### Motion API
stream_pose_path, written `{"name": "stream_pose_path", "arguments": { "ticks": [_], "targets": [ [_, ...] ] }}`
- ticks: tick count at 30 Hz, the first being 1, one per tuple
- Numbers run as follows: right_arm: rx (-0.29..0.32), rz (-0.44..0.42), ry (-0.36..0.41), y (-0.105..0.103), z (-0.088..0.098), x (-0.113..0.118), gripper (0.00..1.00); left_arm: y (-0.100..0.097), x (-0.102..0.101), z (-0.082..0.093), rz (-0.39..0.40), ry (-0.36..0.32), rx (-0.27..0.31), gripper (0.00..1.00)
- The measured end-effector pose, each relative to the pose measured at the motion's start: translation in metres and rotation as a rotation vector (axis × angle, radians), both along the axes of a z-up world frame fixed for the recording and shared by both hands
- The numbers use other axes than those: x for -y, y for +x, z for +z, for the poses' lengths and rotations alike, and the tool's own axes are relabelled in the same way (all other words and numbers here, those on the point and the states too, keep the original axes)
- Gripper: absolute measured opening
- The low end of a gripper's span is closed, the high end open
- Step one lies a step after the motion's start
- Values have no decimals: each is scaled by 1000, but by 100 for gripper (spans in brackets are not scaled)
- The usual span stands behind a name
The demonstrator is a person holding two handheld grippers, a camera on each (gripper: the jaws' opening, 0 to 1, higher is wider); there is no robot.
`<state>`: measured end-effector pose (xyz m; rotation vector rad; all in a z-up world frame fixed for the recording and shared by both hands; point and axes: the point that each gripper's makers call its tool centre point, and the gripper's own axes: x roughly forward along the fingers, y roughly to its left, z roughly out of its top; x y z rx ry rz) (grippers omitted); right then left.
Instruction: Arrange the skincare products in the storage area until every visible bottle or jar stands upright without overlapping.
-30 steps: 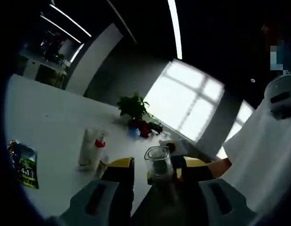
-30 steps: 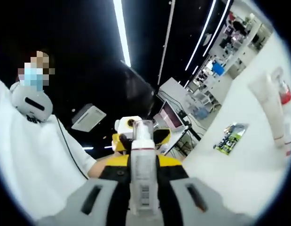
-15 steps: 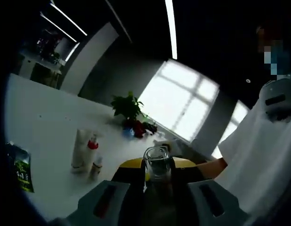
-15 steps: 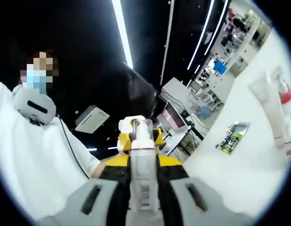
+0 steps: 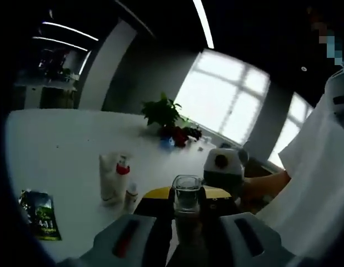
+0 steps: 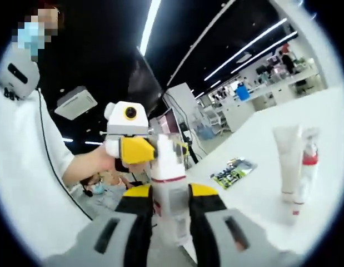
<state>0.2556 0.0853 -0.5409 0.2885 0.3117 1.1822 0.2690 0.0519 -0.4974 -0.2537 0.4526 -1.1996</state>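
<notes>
Right gripper [image 5: 224, 167] now showing beside the glass jar [image 5: 187, 194] the left fingers are clenching, right fingers gripping a white bottle [image 6: 169, 192], tubes [image 6: 287, 161] standing on the worktop [image 6: 255, 189].

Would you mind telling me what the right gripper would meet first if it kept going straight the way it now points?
Probably the left gripper, just beyond the white bottle that the right gripper holds. Depth is unclear, so it might pass beside it.
</notes>
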Motion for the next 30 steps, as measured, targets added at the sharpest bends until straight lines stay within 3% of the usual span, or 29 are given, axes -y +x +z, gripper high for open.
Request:
{"name": "stream_pose_path", "arguments": {
  "ticks": [4, 9, 13, 21, 25, 30],
  "targets": [
    [53, -54, -86, 3, -8, 3, 25, 0, 2, -5, -31, 53, 31, 15],
    [76, -158, -158, 12, -19, 8, 24, 3, 8, -13, -60, 136, 80, 15],
    [59, -188, -160, 15, -24, 9, 23, 4, 12, -17, -76, 164, 119, 16],
    [80, -208, -214, 22, -31, 14, 23, 10, 13, -27, -103, 232, 192, 17],
    [80, -215, -195, 26, -29, 15, 23, 10, 9, -44, -150, 329, 204, 19],
    [106, -201, -239, 28, -35, 16, 23, 16, 12, -54, -159, 338, 200, 19]
  ]
}}
